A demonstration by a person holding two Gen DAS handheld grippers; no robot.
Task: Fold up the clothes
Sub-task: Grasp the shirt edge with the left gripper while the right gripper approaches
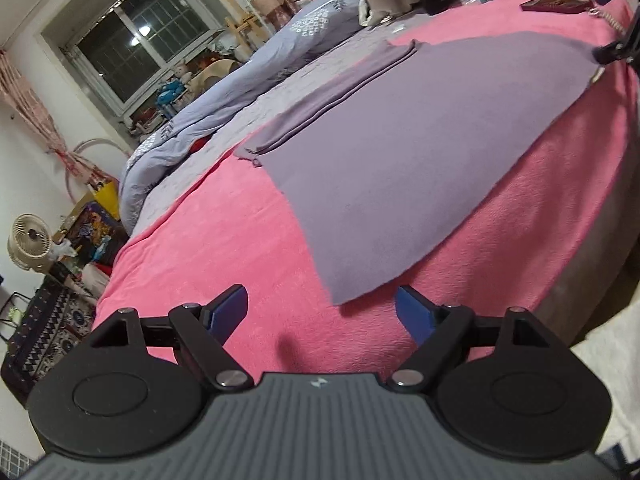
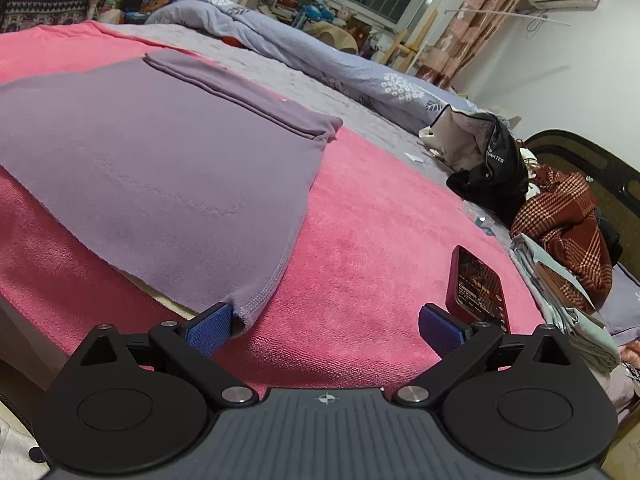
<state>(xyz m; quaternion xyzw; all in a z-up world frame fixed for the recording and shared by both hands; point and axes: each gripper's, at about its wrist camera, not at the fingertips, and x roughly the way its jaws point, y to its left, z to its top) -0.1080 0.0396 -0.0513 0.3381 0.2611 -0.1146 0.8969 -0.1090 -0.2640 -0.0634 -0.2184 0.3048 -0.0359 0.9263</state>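
A purple garment [image 1: 400,152] lies flat on the pink blanket [image 1: 224,248], with a folded strip along its far edge. My left gripper [image 1: 322,314] is open, just short of the garment's near corner, touching nothing. In the right wrist view the same garment [image 2: 160,168] spreads to the left. My right gripper [image 2: 326,330] is open, and its left fingertip [image 2: 212,326] touches the garment's near corner. The right gripper also shows in the left wrist view [image 1: 618,46] at the garment's far corner.
A phone [image 2: 478,284] lies on the pink blanket [image 2: 380,240] by my right gripper's right finger. A blue duvet [image 2: 320,52] runs along the far side. A black bag [image 2: 492,168], a plaid cloth [image 2: 568,220] and folded clothes [image 2: 568,308] sit near the headboard.
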